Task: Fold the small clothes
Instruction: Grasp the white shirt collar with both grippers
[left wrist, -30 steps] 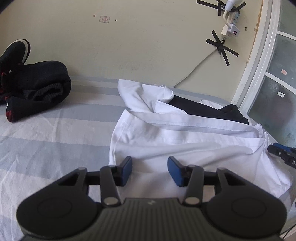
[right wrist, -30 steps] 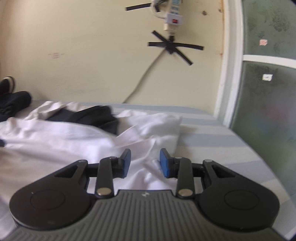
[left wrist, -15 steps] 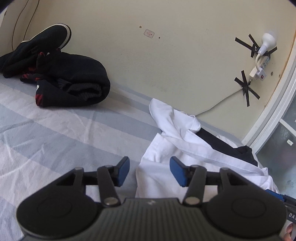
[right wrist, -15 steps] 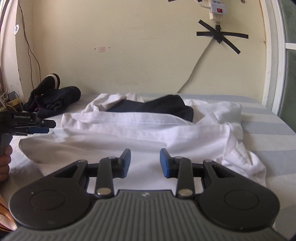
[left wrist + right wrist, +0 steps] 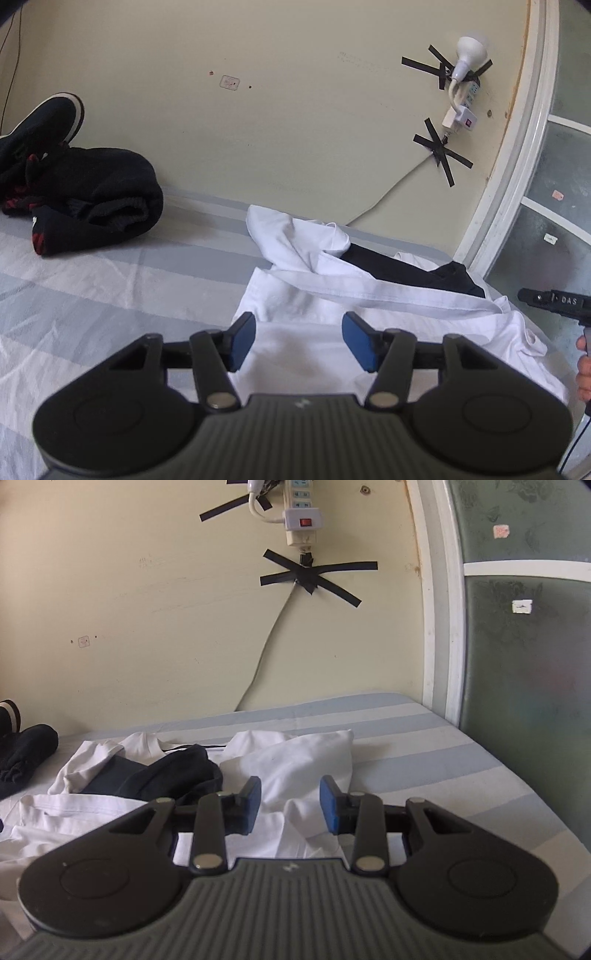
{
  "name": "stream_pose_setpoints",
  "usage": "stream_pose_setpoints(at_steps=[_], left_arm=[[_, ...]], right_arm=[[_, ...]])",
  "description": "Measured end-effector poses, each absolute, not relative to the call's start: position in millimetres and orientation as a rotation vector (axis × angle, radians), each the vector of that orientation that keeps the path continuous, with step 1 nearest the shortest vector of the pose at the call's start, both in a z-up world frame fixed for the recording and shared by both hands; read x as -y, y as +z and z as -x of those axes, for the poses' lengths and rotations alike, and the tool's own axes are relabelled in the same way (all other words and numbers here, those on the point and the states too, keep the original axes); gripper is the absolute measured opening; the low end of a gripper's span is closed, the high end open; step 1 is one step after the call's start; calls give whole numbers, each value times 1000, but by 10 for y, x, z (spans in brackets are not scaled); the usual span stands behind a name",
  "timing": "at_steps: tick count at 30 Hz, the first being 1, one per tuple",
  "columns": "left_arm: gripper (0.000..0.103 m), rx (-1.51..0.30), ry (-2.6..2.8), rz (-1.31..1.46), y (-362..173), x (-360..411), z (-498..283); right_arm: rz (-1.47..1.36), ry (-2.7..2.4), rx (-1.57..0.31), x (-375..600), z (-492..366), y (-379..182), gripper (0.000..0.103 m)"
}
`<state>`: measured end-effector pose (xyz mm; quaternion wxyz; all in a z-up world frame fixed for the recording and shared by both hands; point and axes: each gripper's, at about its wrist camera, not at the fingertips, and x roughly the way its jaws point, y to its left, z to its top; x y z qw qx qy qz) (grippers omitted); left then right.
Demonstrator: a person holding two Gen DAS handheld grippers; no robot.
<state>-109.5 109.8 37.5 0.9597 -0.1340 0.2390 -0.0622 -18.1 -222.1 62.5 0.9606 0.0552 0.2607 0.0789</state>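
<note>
We held the left tool (image 5: pixel 298 341) over the near edge of a white shirt (image 5: pixel 332 306) that lay rumpled on the bed (image 5: pixel 92 295). Its blue pads (image 5: pixel 242 341) were apart and getting wider, and nothing was pinched between them. The shirt sat in the middle and lower right of the left view, with a dark cloth (image 5: pixel 406 267) lying on top of it near the wall. We saw a black pile of clothes (image 5: pixel 92 199) well apart from it, in the upper left of that view.

We held the right tool (image 5: pixel 290 805) over the right end of the same white shirt (image 5: pixel 295 760). Its pads (image 5: pixel 328 805) were apart too, and they held nothing. The dark cloth (image 5: pixel 177 771) showed just to the left of it. A power strip (image 5: pixel 301 517) hung on the wall, taped up.
</note>
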Motion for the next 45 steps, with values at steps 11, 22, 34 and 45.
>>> stream_pose_setpoints(at_steps=[11, 22, 34, 45], left_arm=[[60, -519, -179, 199, 758, -1098, 793], [69, -734, -188, 42, 1033, -507, -1328], [10, -863, -136, -86, 367, -162, -2018], [9, -547, -258, 11, 1282, -285, -490]], right_arm=[[89, 363, -734, 2004, 182, 316, 23], [-31, 413, -730, 2124, -1231, 790, 83], [108, 531, -942, 1677, -2080, 121, 20], [141, 553, -678, 1824, -999, 1222, 8]])
